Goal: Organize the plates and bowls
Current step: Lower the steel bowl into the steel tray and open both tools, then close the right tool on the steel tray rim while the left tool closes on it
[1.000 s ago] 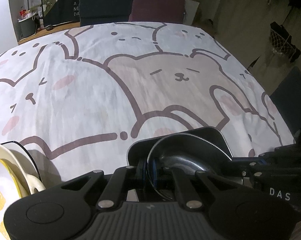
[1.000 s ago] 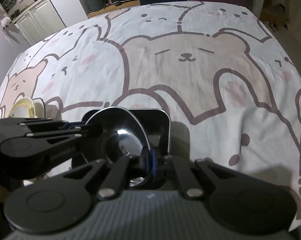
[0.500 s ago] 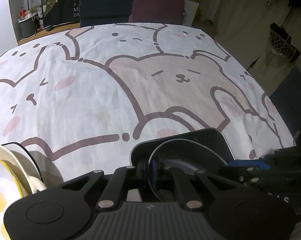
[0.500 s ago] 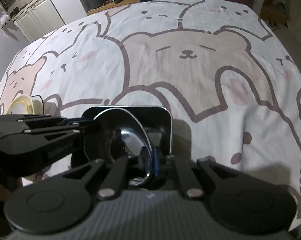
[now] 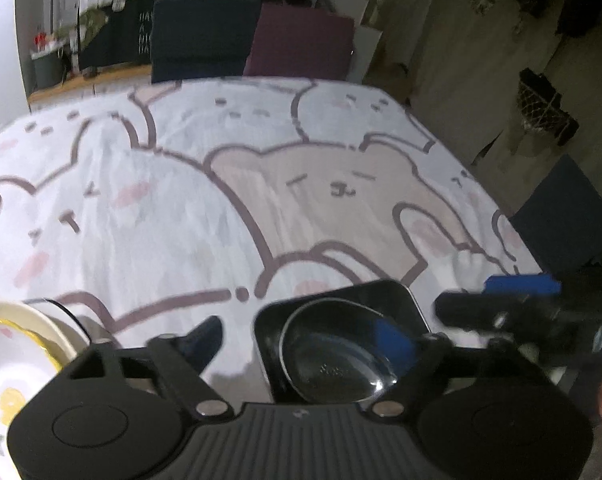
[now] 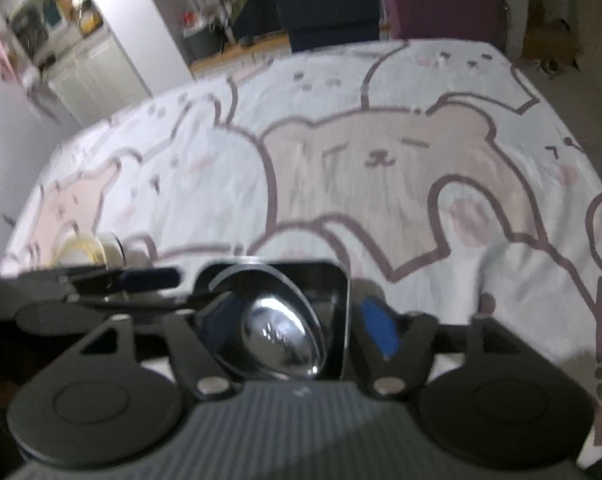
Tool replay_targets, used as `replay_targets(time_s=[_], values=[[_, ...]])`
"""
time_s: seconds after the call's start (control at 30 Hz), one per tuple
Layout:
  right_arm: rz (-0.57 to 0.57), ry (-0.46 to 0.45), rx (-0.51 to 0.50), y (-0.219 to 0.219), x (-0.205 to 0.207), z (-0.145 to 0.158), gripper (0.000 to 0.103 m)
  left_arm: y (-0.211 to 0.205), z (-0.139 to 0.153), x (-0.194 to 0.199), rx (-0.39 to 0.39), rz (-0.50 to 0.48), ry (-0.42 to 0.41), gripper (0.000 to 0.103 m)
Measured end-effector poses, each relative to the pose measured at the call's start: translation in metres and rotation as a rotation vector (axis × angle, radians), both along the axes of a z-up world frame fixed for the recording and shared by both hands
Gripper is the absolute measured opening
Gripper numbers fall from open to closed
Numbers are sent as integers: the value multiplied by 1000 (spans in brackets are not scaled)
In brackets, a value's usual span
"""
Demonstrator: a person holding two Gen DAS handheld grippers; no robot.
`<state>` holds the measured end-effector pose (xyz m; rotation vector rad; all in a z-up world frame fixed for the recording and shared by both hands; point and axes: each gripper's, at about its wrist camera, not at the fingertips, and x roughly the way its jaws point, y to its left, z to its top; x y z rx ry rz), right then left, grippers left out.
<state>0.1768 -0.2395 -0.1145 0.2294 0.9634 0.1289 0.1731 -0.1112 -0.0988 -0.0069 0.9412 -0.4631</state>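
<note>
Grippers both stand open: the left gripper point(image 5: 309, 344) has its jaws spread wide to either side of the steel bowl point(image 5: 335, 354), and the right gripper point(image 6: 297, 320) likewise straddles it with nothing pinched, so neither holds anything now. The steel bowl sits inside the black square tray point(image 5: 397, 300), which rests on the bear-print tablecloth point(image 5: 261, 184) at the near edge of the worktop, about 6 o'clock in both wrist views. In the left view the right gripper's blue-padded finger shows at 3 o'clock, close beside the tray. The yellow-rimmed plates point(image 5: 17, 364) stand on edge in a wire rack at 8 o'clock of the left view; the same stack shows small at 9 o'clock of the right view. Both frames are blurred, so whether any finger grazes the bowl rim cannot be read. Judgement: the bowl looks placed and the step in hand is the release and retreat. Draw each gripper straight back along its own fingers, jaws kept wide, and do not sweep sideways; the bowl is light, polished metal and would likely skate or ring against the tray wall if clipped. Clear one gripper at a time, since the two sit close together. Mind the plates on your left side when you swing that way.
</note>
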Motion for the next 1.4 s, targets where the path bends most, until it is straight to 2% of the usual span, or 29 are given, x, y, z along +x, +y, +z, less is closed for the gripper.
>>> replay_targets(time_s=[0.07, 0.13, 0.27, 0.4, 0.43, 0.5, 0.57, 0.67, 0.73, 0.8, 0.9, 1.1, 1.2, 1.3, 1.4], values=[[-22, -33, 29, -10, -4, 6, 95, 6, 6, -5, -6, 4, -16, 99], [-45, -52, 34, -18, -6, 8, 103, 12, 10, -10, -15, 14, -27, 103], [-73, -50, 9, -28, -6, 1, 103, 23, 13, -20, -15, 22, -51, 103], [-106, 0, -7, -38, 0, -12, 102, 35, 10, -25, -28, 40, -42, 103], [-105, 17, -4, -39, 2, -14, 99, 37, 8, -26, -28, 43, -41, 103], [-94, 44, 0, -42, 5, -20, 73, 40, 5, -25, -10, 43, -39, 103], [-89, 76, -4, -42, 9, -29, 62, 41, 1, -25, 1, 37, -39, 103], [-55, 109, -6, -39, 15, -37, 58, 40, -3, -23, 34, 22, -43, 103], [-33, 112, -11, -32, 18, -39, 56, 36, -6, -22, 85, 7, -61, 102], [-22, 125, -34, -27, 23, -43, 45, 33, -8, -21, 125, -7, -73, 102], [-19, 139, -42, -25, 27, -49, 35, 30, -11, -19, 137, -20, -74, 102], [-11, 140, -29, -26, 30, -52, 31, 20, -14, -19, 171, -59, -82, 102], [2, 137, -28, -27, 29, -52, 31, 11, -14, -23, 222, -95, -111, 100], [4, 124, -67, -27, 28, -50, 31, 3, -15, -25, 262, -128, -132, 94], [-2, 118, -82, -30, 27, -49, 27, -5, -19, -26, 279, -156, -125, 81]])
